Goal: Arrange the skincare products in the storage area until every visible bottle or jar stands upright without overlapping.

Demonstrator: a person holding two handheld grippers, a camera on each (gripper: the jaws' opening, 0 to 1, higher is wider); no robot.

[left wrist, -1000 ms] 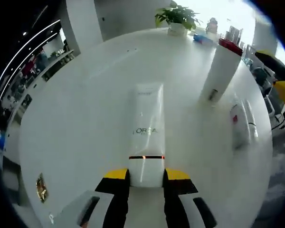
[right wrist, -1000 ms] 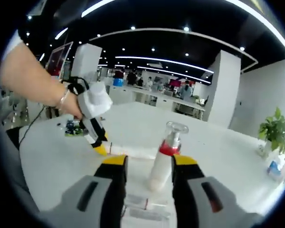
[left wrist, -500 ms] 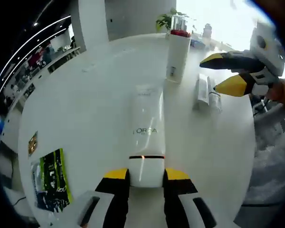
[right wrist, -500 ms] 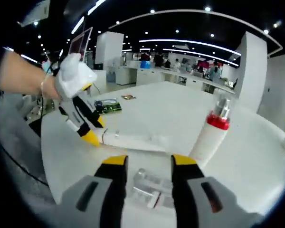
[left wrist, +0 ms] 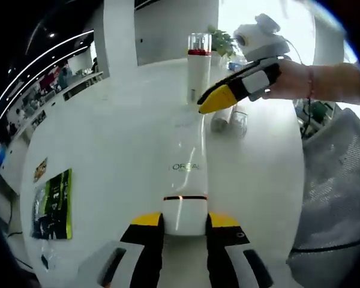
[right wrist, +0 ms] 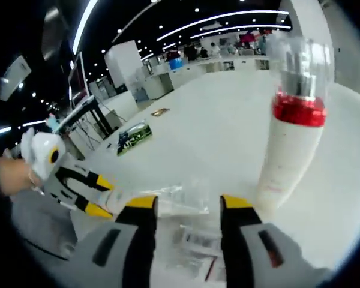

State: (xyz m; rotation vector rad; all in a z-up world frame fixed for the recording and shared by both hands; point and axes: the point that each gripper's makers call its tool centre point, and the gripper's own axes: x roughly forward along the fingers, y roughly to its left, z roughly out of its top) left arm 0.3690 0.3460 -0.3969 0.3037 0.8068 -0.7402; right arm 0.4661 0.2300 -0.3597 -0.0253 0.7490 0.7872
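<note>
In the left gripper view, the left gripper (left wrist: 184, 223) pinches the cap of a white L'Oréal tube (left wrist: 185, 180) lying at centre frame on the white table (left wrist: 108, 144). A white pump bottle with a red collar (left wrist: 198, 69) stands upright at top centre. The right gripper (right wrist: 182, 207), jaws spread, hovers over small clear sachets (right wrist: 195, 249) at lower centre.

Likely an open-plan office: curved ceiling lights (right wrist: 216, 15), long desks (right wrist: 228, 60), distant people.

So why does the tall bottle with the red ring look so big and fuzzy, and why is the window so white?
Right gripper view: the pump bottle sits close to the fisheye lens, so it looks big and blurred. Left gripper view: daylight behind the plant washes out to white.
</note>
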